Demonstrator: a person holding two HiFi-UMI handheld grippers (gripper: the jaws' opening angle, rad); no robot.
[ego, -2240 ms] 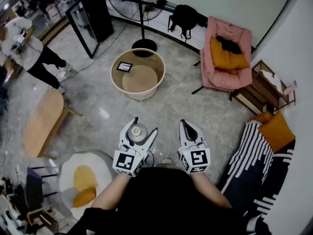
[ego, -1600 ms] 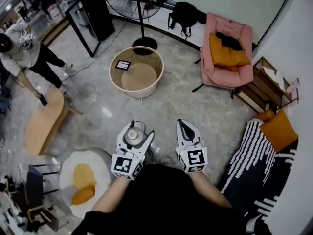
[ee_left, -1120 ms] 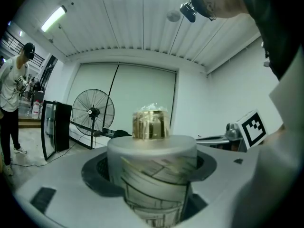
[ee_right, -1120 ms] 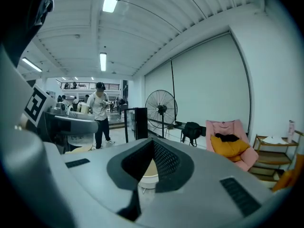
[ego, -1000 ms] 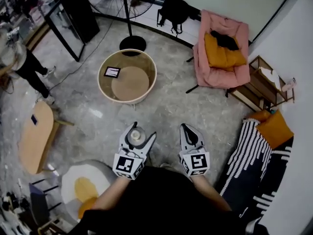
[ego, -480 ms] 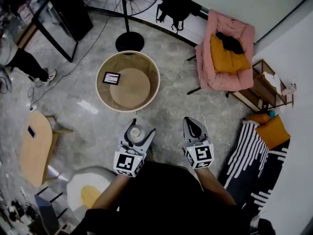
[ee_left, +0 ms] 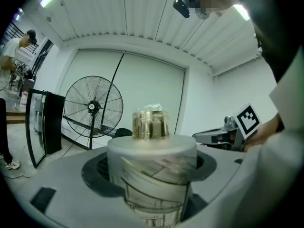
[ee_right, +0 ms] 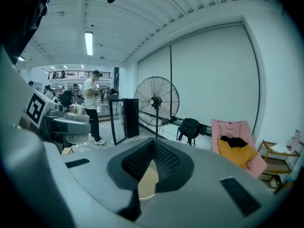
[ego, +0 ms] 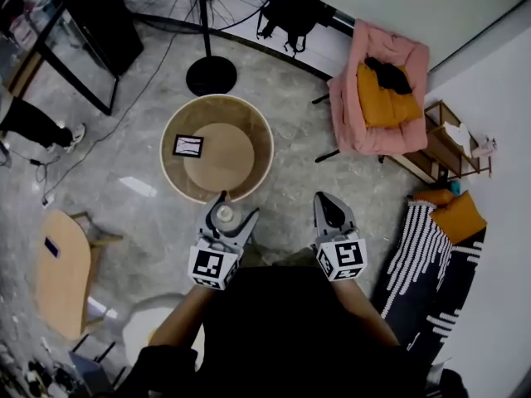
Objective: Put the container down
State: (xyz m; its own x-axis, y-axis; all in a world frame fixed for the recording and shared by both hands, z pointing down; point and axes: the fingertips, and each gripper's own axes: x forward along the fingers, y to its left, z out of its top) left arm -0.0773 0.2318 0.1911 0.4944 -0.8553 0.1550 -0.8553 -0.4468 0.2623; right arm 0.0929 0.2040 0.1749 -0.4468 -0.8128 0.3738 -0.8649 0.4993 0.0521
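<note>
My L claw (ego: 232, 208) is squeezed tight on the container (ego: 223, 215). The container sits right between the two jaws, near their tips. It stands straight up. Its long way runs up and down, across the jaws, not along them. Its top points up at my head cam, so in the head view I only see a round pale lid.

The L claw view shows more. There the container (ee_left: 152, 175) has see-through sides w/ dark lines, a wide pale lid and a gold bit (ee_left: 150, 124) on top. That view also shows my R claw (ee_left: 204, 137) off to the right of the L one, about level w/ it.

My R claw (ego: 326, 201) is closed w/ nothing in it. In its own view the jaws meet at the tip.

Just ahead of the L claw, lower down, is a round table (ego: 164, 152) w/ a high rim. A big fan (ee_left: 93, 106) stands far ahead.
</note>
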